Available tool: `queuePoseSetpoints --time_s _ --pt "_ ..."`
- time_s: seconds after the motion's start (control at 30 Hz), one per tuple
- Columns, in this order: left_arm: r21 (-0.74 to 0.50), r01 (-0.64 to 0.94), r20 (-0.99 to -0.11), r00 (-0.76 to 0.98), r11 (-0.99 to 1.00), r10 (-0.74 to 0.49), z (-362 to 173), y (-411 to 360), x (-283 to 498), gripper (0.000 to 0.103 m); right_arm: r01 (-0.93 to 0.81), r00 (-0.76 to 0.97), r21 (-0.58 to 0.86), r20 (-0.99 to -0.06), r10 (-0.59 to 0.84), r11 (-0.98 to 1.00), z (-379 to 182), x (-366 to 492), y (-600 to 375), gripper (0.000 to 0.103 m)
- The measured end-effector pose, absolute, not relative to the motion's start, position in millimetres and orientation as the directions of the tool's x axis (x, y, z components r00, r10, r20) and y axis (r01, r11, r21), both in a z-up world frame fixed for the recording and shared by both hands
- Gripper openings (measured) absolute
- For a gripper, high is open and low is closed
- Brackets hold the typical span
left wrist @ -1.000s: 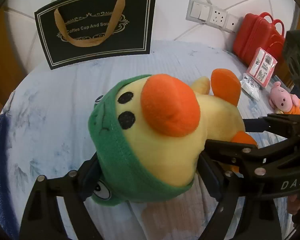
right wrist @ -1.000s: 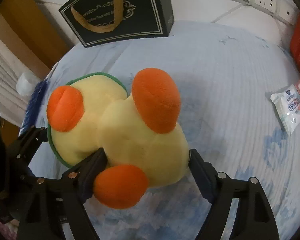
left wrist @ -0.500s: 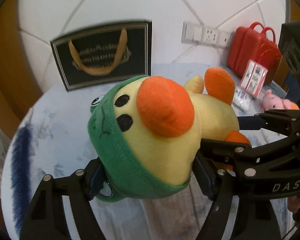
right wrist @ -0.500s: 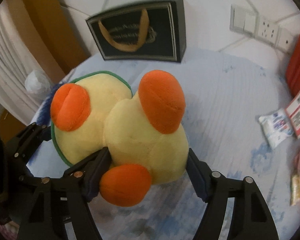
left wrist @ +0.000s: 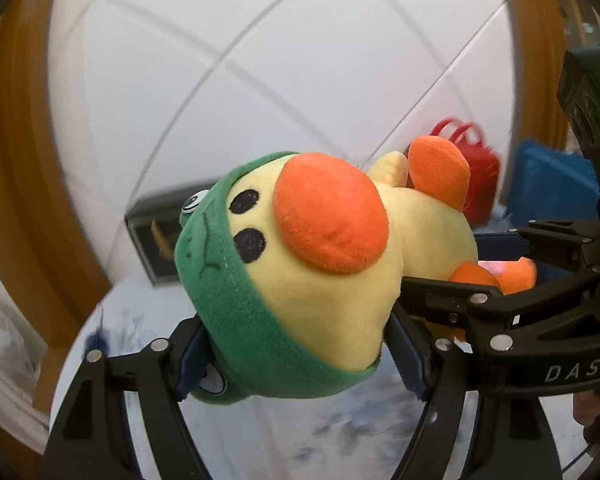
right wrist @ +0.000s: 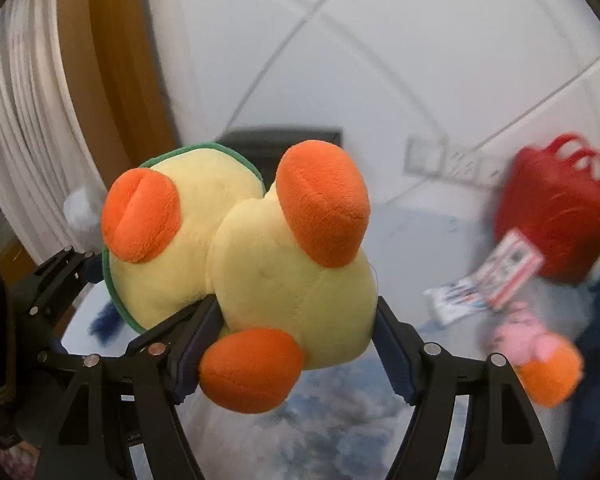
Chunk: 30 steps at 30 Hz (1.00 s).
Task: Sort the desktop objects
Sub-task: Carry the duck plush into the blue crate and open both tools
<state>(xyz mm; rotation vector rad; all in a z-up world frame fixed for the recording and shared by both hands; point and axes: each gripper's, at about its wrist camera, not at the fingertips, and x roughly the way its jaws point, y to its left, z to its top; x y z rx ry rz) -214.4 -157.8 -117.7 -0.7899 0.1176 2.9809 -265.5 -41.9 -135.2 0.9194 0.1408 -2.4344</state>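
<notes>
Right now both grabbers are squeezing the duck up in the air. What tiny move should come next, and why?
Probably carry the duck a little to the right, toward the pink toy. The left gripper is shut on its hooded head, the right gripper on its body, and it hangs above the table, so nothing blocks it. The other soft toy lies there, so that looks like its group.

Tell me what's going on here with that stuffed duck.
A person is holding the yellow plush duck with both grippers at once. The left gripper is clamped on its green-hooded head, and the right gripper squeezes its body near the orange feet. The duck is up in the air above the blue-patterned tablecloth. A red bag, some packets and a pink plush sit at the right, blurred by motion.
</notes>
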Motion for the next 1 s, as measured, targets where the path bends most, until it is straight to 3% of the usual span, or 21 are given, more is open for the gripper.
queuePoseSetpoints --time_s 0.33,0.67,0.77,0.87,1.0 --pt "0.091 -0.221 -0.361 -0.916 -0.971 0.174 -44 -32 -161 0.078 0.385 -0.789 0.041 -0.504 -0.351 -0.922 -45 -180 97 0.073" --pt "0.093 -0.452 -0.266 -0.870 -0.887 0.415 1 156 -125 0.078 0.124 -0.895 -0.051 -0.438 -0.089 -0.991 21 -97 275 0.072" --pt "0.098 -0.503 -0.258 -0.846 -0.859 0.466 5 209 -115 0.078 0.058 -0.905 -0.074 -0.426 -0.021 -0.996 32 -73 327 0.071" --pt "0.114 -0.540 -0.264 -0.825 -0.834 0.499 7 266 -101 0.078 0.015 -0.907 -0.090 -0.421 0.024 -0.996 38 -52 371 0.064" --pt "0.100 -0.575 -0.321 -0.791 -0.812 0.521 -1 326 -88 0.079 -0.028 -0.885 -0.071 -0.462 0.057 -0.997 33 -40 428 0.064"
